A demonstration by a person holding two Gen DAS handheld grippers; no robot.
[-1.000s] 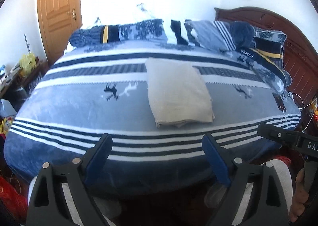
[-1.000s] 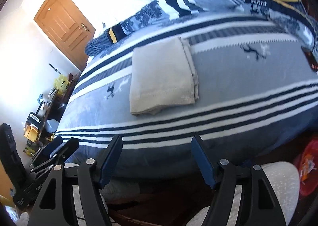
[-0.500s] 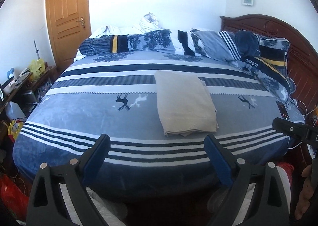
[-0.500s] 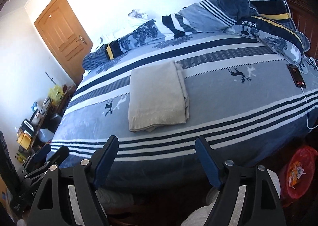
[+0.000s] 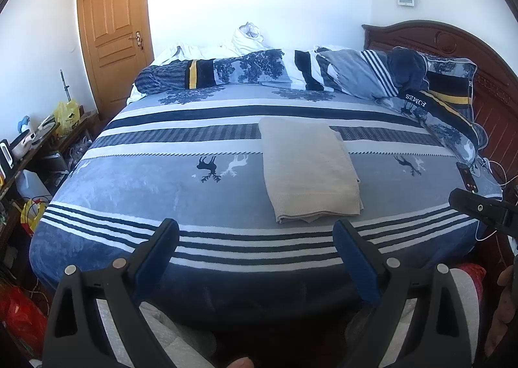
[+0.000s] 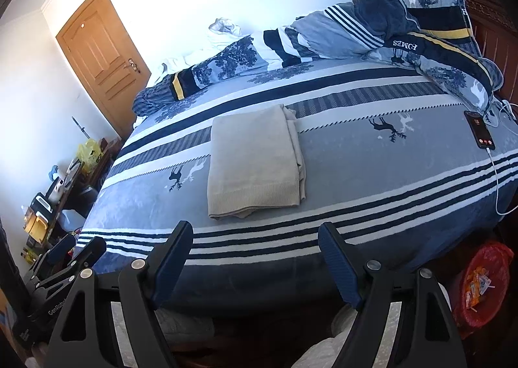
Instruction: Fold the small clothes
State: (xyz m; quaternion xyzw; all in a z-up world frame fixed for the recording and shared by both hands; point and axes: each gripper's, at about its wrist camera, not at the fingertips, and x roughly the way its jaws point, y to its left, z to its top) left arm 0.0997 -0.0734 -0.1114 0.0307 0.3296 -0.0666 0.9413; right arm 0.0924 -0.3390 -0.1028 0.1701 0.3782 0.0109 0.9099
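**Both tongs drawn back from the folded sweater**

Since a second ago both views have lifted, showing more wall and headboard. The right tongs [image 6: 255, 240], just widened, and the left tongs [image 5: 255, 238] gape wide, empty. One folded beige knit sweater [image 5: 307, 170] lies on the bed [image 5: 162, 186], beyond both tongs, apart. One phone [image 6: 479, 134] lies near the pillows.

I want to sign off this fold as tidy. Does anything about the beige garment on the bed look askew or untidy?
Mostly neat: the beige garment lies flat on the striped blanket. Its under layers peek out unevenly along the right edge and near-left corner, so the edges are not flush.
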